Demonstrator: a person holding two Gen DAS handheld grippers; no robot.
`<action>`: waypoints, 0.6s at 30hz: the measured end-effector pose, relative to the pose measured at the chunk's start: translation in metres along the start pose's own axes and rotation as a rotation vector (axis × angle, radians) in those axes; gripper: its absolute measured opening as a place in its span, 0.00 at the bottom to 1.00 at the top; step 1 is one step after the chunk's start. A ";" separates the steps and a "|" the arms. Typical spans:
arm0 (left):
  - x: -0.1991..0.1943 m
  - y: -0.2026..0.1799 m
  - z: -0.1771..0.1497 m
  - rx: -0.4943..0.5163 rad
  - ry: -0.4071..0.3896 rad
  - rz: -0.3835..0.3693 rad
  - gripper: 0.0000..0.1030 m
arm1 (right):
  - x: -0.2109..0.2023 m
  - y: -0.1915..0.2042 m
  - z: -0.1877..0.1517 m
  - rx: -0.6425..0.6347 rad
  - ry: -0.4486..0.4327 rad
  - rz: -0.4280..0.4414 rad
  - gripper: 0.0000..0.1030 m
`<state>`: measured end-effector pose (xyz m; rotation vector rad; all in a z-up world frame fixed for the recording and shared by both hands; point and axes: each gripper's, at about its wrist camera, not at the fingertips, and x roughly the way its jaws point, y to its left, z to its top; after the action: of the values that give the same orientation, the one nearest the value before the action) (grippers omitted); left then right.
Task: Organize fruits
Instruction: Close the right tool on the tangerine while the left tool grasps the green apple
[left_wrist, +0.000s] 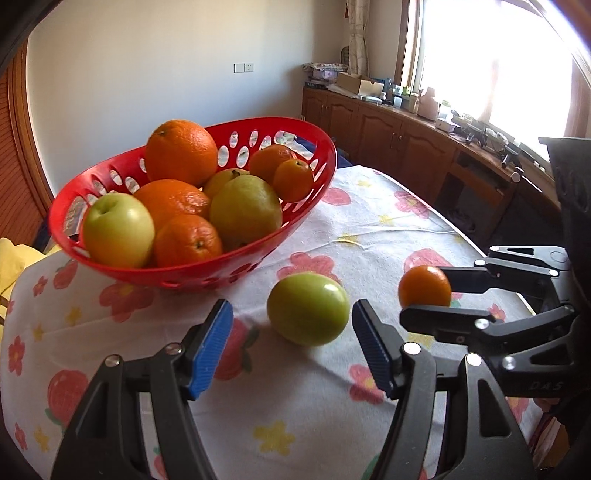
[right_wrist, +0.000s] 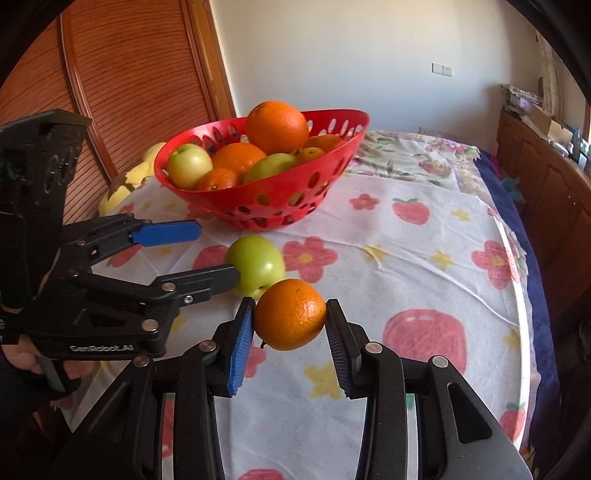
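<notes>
Your right gripper (right_wrist: 290, 319) is clenched on a small orange (right_wrist: 290, 314), both blue pads pressing its sides, and carries it clear of the flowered tablecloth (right_wrist: 406, 258), presumably so it can go over the rim of the red basket (right_wrist: 280, 206). That basket already holds oranges, green apples and a pear, which suggests it is the collecting point. Your left gripper (left_wrist: 291, 332) is released, its jaws spread on either side of the loose green apple (left_wrist: 308, 308) lying on the cloth just before the basket, placed to close on it next.
</notes>
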<state>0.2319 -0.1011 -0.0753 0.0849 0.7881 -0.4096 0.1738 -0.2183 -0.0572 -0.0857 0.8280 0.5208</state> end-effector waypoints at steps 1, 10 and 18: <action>0.002 0.000 0.001 -0.003 0.003 -0.001 0.66 | 0.000 -0.002 0.000 0.002 -0.002 0.003 0.37; 0.021 -0.003 0.006 0.002 0.042 -0.003 0.70 | 0.005 -0.017 0.002 0.009 -0.001 0.014 0.37; 0.031 -0.006 0.007 0.011 0.058 -0.022 0.69 | 0.008 -0.023 0.001 0.017 0.002 0.028 0.37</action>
<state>0.2541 -0.1183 -0.0914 0.0987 0.8451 -0.4334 0.1899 -0.2348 -0.0656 -0.0592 0.8362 0.5401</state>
